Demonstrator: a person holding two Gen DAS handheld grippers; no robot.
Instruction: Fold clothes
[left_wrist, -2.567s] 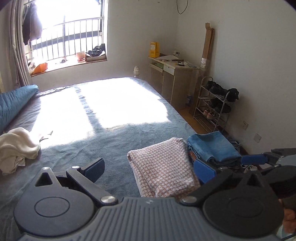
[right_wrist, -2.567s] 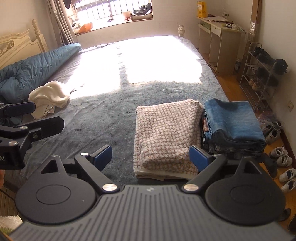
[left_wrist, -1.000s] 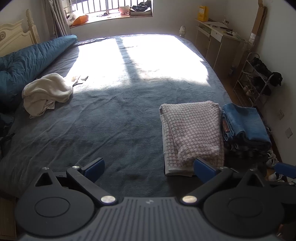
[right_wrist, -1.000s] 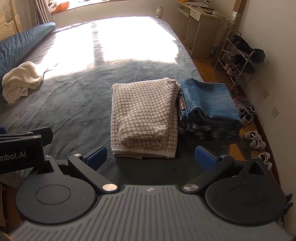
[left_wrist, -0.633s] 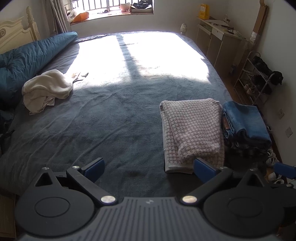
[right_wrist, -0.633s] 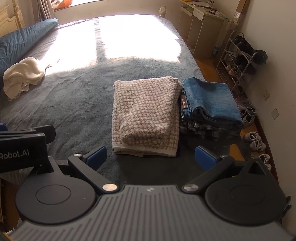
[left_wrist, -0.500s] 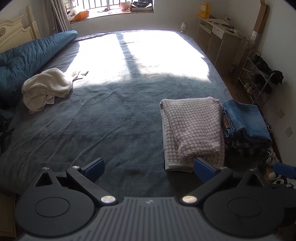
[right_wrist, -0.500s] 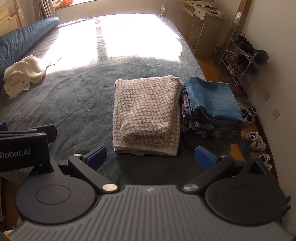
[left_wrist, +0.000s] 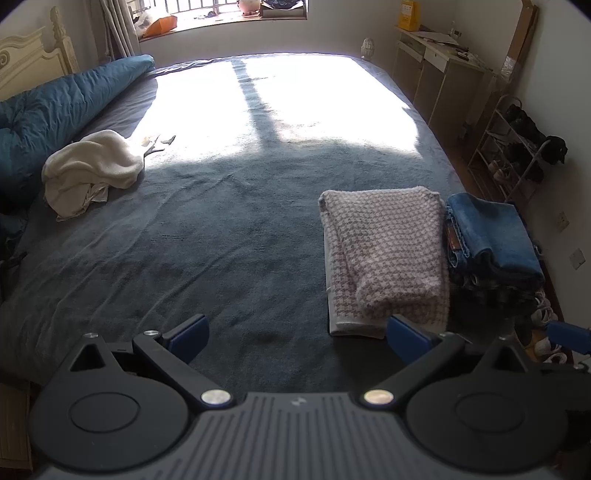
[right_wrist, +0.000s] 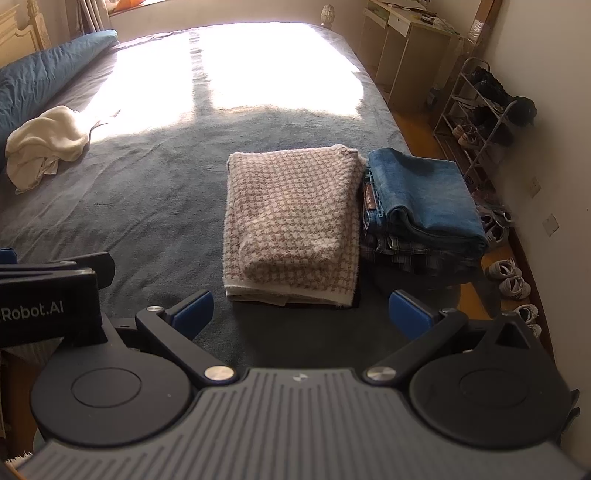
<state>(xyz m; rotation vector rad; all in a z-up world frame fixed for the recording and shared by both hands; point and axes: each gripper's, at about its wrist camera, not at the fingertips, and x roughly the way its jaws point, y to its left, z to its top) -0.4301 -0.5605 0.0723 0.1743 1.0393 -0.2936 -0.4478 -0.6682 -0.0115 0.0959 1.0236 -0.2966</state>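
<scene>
Grippers: left (left_wrist: 297, 338) & right (right_wrist: 301, 314) wide apart, empty, above bed (left_wrist: 221, 240).

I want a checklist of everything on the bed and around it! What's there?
Surface: dark blue bed, part sunlit.
Job's things: folded checked garment beside the folded jeans stack; crumpled cream garment unfolded, far left.
Clutter: blue duvet along the headboard side.
Grippers: left claw and right claw open, holding nothing.
Cables: nothing seen.
Surroundings: desk, shoe rack, sneakers on the floor.
</scene>
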